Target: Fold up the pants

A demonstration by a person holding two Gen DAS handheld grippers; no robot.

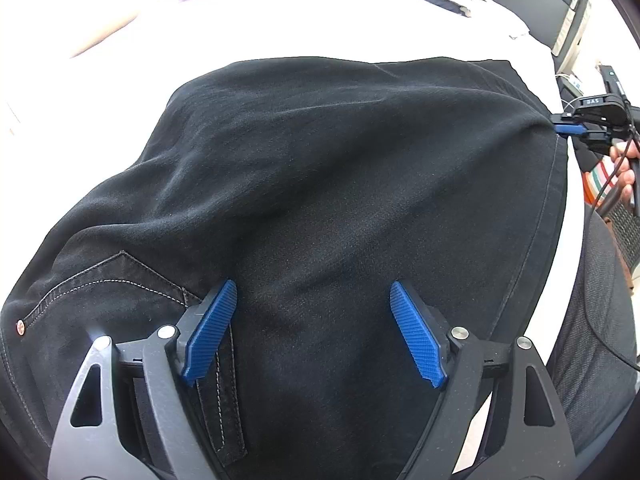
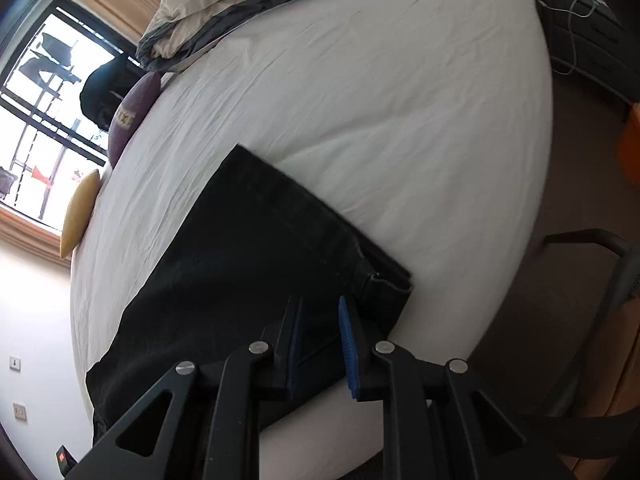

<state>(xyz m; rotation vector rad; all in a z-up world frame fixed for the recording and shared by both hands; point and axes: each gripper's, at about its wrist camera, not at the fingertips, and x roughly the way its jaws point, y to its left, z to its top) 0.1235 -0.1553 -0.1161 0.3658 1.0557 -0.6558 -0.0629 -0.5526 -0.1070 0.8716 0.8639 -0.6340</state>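
Black denim pants (image 1: 304, 184) lie spread on the white bed sheet (image 2: 360, 100), folded over so the cloth sits in layers; back pocket with pale stitching (image 1: 120, 284) and a copper rivet (image 1: 19, 327) show at the waistband end

Left tongs (image 1: 314, 332): spread wide, pointing steeply down at the pants just beside the pocket. Blue pads (image 1: 212, 332) hover over the cloth, nothing pinched between them. Can't tell whether the tips touch the fabric

Right tongs (image 2: 320, 344): gap narrow but not pressed together. In the right wrist view the pants' edge runs under and between the fingers near the hem corner (image 2: 394, 284), close to the bed edge. In the left wrist view the same tongs (image 1: 566, 128) sit at the far side of the pants from the pocket, blue tip right at the edge, and the cloth peaks up toward it with tension creases fanning out. So a pinch on the edge looks likely, but pad contact itself isn't visible: can't tell for certain. A hand (image 1: 624, 168) holds that tool's handle

Relative to the pants: rumpled beige and grey bedding (image 2: 224, 4) piled at the far end of the bed, purple cushion (image 2: 134, 116) and yellow cushion (image 2: 80, 212) along the window side, a dark chair (image 2: 592, 300) off the near bed corner
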